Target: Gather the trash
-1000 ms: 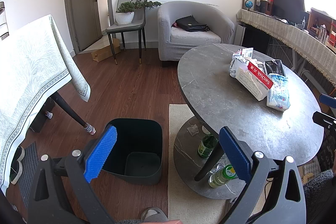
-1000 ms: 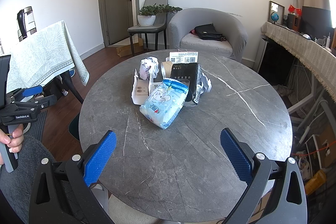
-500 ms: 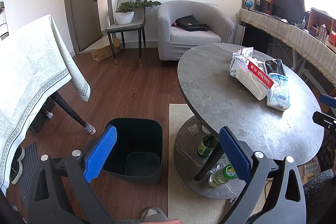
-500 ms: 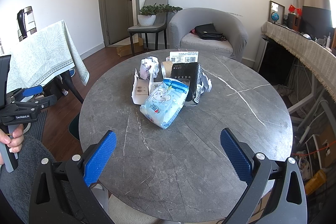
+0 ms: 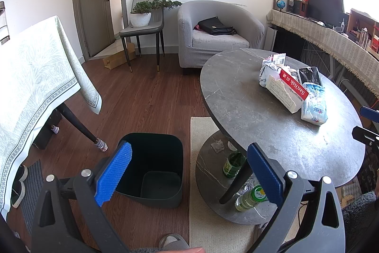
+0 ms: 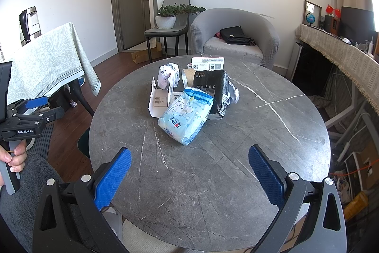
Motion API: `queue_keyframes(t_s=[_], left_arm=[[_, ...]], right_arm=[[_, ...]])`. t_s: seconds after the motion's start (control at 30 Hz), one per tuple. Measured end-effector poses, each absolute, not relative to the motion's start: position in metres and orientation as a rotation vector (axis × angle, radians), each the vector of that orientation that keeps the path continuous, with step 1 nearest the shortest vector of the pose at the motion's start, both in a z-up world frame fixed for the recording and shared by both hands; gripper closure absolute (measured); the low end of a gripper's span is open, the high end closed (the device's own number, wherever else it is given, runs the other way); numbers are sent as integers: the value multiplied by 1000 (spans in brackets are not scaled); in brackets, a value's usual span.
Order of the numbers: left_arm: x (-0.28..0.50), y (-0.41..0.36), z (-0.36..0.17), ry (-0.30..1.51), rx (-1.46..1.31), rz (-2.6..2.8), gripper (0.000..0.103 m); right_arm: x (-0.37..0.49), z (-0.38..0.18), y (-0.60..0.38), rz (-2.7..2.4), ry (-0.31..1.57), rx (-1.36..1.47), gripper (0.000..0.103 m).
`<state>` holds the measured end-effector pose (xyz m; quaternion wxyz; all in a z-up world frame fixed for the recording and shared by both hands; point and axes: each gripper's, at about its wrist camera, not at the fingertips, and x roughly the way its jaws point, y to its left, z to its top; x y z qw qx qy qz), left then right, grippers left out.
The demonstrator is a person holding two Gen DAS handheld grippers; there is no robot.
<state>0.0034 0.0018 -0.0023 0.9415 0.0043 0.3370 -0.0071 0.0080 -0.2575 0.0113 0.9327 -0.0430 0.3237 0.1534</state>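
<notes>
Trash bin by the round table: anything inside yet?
Nothing seen in the dark bin: bare floor and far walls show. The left gripper finger covers its near-left corner, so that part is unknown.

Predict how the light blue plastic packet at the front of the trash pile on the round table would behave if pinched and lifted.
The light blue packet looks soft and puffy, so it would probably dent and sag rather than stay stiff. Its glossy film may slip between the pads. It leans on the black package, which might shift as it lifts.
</notes>
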Motion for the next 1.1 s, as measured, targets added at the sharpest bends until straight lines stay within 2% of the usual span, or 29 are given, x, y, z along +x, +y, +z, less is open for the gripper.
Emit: queue_keyframes(t_s=[0.93, 1.1], left_arm=[[-5, -9, 7, 646, 41, -46, 4], [-2, -21, 10, 639, 62, -90, 5]], right_arm=[[4, 12, -259, 288, 654, -107, 3], [5, 18, -269, 327, 654, -8, 3]])
